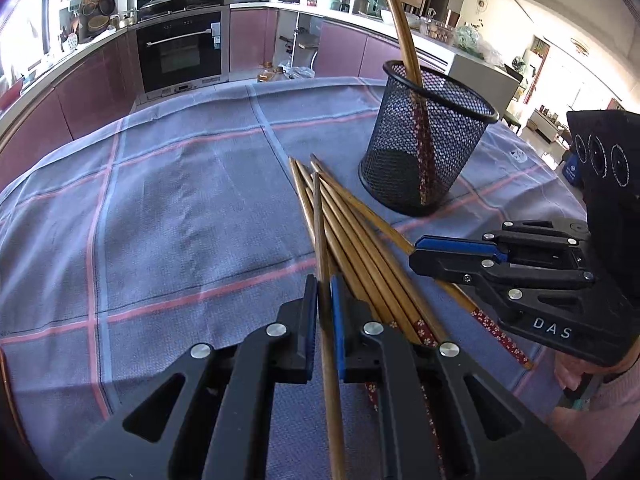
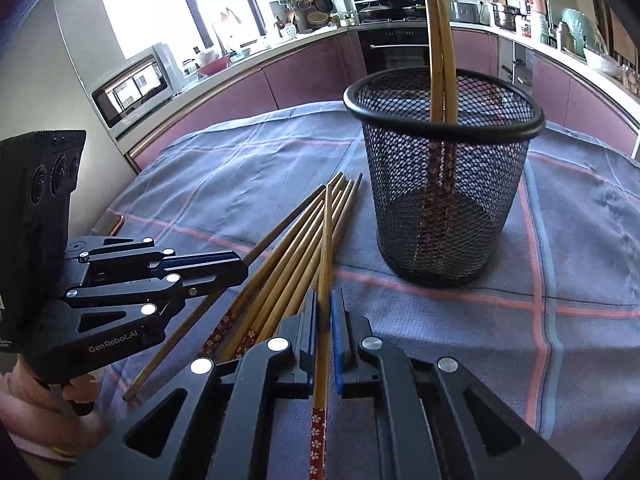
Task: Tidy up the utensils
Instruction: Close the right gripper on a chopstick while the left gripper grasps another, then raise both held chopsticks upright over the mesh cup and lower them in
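**Chopsticks gripped at the loose bundle, mesh holder beyond**

While both grippers pinch one chopstick apiece, the remaining chopsticks [image 1: 360, 240] lie fanned in a loose bundle on the worktop's checked cloth [image 1: 160, 200]. Each stick is brown wood, tapered, with a red flower-patterned band at the thick end. The left gripper [image 1: 324, 312] is pressed together on a single stick [image 1: 320, 232]; the right gripper [image 2: 325, 316] is likewise clamped on one stick [image 2: 326, 240]. Just behind the bundle stands an upright black mesh holder [image 2: 444, 200], which contains two chopsticks [image 2: 438, 60] leaning against its rim, patterned ends down.
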Demonstrator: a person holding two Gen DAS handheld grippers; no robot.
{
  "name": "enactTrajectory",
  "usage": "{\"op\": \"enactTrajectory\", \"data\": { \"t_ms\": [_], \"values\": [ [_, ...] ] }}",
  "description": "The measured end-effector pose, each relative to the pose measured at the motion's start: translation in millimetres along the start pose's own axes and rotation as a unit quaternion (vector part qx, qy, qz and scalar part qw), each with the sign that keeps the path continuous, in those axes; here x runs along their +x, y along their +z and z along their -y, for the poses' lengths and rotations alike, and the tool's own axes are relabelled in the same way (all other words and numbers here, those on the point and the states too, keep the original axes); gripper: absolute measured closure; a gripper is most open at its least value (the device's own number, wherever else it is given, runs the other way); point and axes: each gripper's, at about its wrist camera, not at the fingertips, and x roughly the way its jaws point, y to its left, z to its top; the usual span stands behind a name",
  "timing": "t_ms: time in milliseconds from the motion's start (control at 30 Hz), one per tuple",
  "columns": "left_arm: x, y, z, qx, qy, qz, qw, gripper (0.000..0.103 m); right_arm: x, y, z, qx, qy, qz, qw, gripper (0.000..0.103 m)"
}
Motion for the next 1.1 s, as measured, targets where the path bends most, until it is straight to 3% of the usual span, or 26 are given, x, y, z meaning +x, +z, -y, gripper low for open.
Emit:
{"op": "enactTrajectory", "data": {
  "t_ms": [367, 633, 1100],
  "values": [
    [4.1, 0.9, -8.8, 0.001, -0.022, -0.014, 0.9997, 0.091, 8.0, 1.5, -4.9, -0.015, -0.004, -0.019, 1.0, 0.096],
    [4.5, 1.0, -7.1, -0.001, -0.022, -0.016, 0.9996, 0.095, -7.6, 2.9, -5.1, -0.016, 0.002, 0.007, 1.0, 0.097],
    [-60.6, 23.1, 1.0, 0.003, -0.058, 0.059, 0.9966, 0.096, -62.3, 15.0, -7.7, -0.016, 0.014, 0.087, 0.996, 0.097]
  ]
}}
